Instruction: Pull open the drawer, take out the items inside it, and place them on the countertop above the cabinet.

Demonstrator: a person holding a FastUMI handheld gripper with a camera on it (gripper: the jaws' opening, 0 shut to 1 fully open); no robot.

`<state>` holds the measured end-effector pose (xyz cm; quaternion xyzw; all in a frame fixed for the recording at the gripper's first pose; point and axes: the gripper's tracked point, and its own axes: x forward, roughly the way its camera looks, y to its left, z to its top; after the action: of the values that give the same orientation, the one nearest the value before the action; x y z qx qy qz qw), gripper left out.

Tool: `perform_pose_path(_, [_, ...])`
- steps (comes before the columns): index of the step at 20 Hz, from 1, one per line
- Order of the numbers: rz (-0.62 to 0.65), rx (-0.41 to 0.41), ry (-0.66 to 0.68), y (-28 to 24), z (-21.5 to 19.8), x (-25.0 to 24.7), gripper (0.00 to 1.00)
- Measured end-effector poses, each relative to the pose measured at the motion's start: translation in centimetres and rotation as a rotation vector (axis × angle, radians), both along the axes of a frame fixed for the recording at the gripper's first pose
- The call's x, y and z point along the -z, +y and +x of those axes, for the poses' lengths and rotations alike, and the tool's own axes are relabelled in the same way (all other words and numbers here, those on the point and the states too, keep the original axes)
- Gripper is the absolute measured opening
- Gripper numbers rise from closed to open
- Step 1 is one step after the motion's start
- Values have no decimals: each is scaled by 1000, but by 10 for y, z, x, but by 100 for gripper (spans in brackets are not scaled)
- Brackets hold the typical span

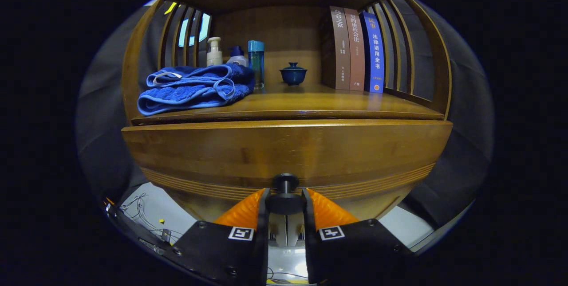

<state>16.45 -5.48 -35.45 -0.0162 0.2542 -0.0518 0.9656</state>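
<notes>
Wooden shelving fills the booth, its countertop (pixel 310 102) across the middle of the frame carrying a folded blue towel (pixel 191 88) at left, three bottles (pixel 237 57) behind it, a small lidded cup (pixel 293 73) at centre and three upright books (pixel 357 51) at right. Below, the drawer (pixel 284 153) front seems to stand slightly forward of the cabinet; its inside is hidden, so nothing can be judged taken out. At bottom centre the gripper (pixel 285 204) has both fingers pressed against the dark round knob (pixel 284 201), which sits squarely between them. Judged from this, the pull is barely begun; emptying the drawer remains.
</notes>
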Motion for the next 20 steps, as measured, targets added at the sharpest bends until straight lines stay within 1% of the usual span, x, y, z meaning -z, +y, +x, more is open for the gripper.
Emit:
perform_pose_path(12, [-4, -3, 56, 6, -93, -12, 38])
perform_pose_path(20, [16, -5, 127, 7, -162, -8, 38])
